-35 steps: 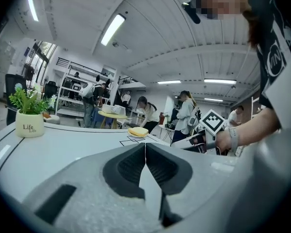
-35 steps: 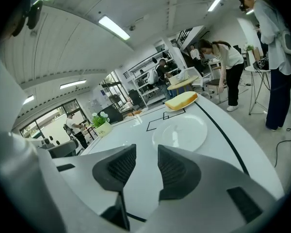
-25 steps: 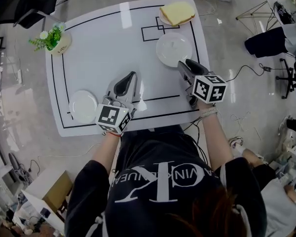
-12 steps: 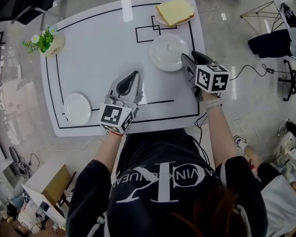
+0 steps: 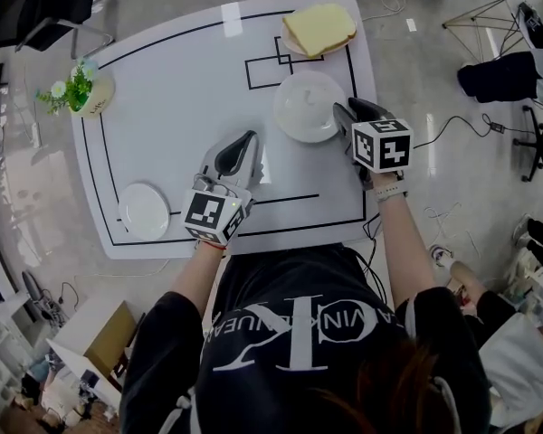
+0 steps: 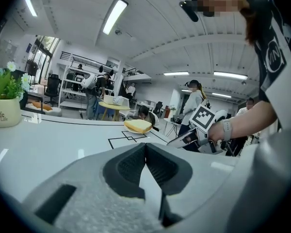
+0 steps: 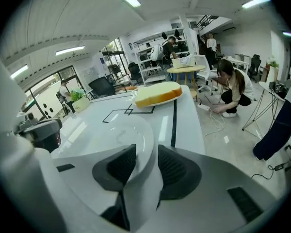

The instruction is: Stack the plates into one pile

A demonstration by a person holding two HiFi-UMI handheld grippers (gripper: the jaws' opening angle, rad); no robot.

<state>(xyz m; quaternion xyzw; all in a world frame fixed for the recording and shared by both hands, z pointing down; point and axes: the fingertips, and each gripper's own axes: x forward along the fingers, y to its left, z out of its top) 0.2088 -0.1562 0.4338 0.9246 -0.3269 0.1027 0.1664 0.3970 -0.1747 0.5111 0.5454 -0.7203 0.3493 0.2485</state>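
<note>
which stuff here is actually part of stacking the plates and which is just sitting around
Part of the job:
- middle plate
- small plate, near left
- far plate, under the slice of bread

Just lying about:
- potted plant, far left
- the slice of bread, though it loads a plate that needs stacking

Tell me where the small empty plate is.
In the head view, the small empty plate lies by the near left corner of the table, left of the left gripper.
</note>
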